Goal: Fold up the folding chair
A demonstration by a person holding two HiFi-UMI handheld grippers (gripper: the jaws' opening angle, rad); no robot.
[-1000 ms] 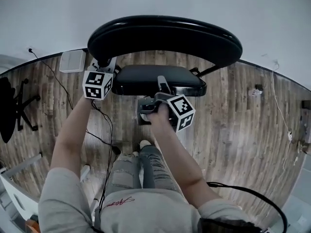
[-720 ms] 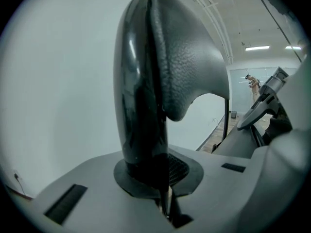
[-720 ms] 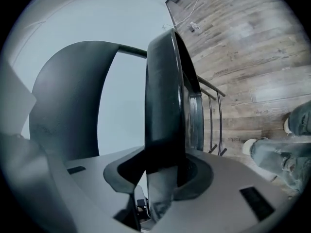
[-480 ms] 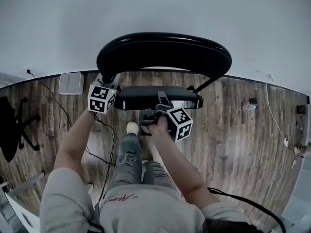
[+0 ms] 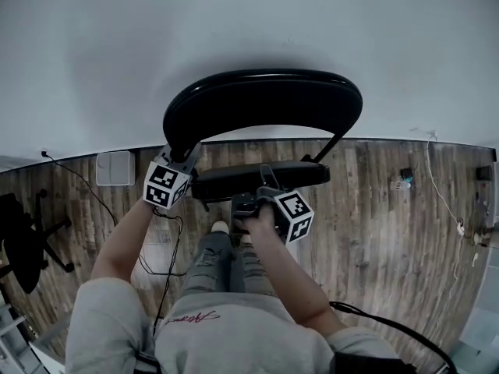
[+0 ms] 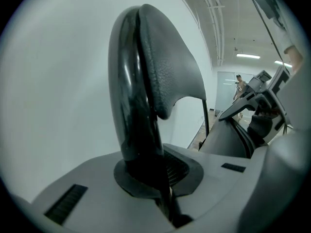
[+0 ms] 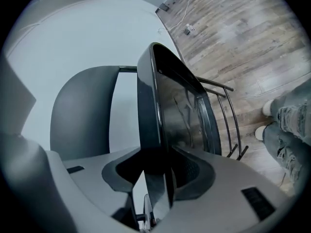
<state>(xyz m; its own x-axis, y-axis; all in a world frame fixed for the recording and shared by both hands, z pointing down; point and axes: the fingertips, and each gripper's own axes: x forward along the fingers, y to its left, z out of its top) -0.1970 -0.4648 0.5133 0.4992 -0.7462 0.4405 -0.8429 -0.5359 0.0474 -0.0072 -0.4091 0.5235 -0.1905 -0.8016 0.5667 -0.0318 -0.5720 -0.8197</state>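
Note:
A black folding chair stands against the white wall, its curved backrest (image 5: pixel 265 104) above its seat (image 5: pixel 234 184). The seat is tipped up, so only its thin front edge shows in the head view. My left gripper (image 5: pixel 185 156) is shut on the backrest's left frame (image 6: pixel 136 96), which runs up between its pads. My right gripper (image 5: pixel 262 184) has the seat's front edge (image 7: pixel 170 106) between its pads, and its jaws are opening. In the right gripper view the seat's glossy underside faces right and the backrest (image 7: pixel 80 110) stands behind it.
The chair's thin metal leg rails (image 7: pixel 231 125) run down to the wooden floor (image 5: pixel 390 209). The person's legs and shoes (image 5: pixel 221 228) stand right behind the seat. A white box (image 5: pixel 115 167), a cable (image 5: pixel 160 244) and a black office chair (image 5: pixel 19 244) are at the left.
The seat has swung up toward the backrest, from a broad pad to a thin edge. Both grippers and the chair have moved toward the wall, and the person has stepped forward.

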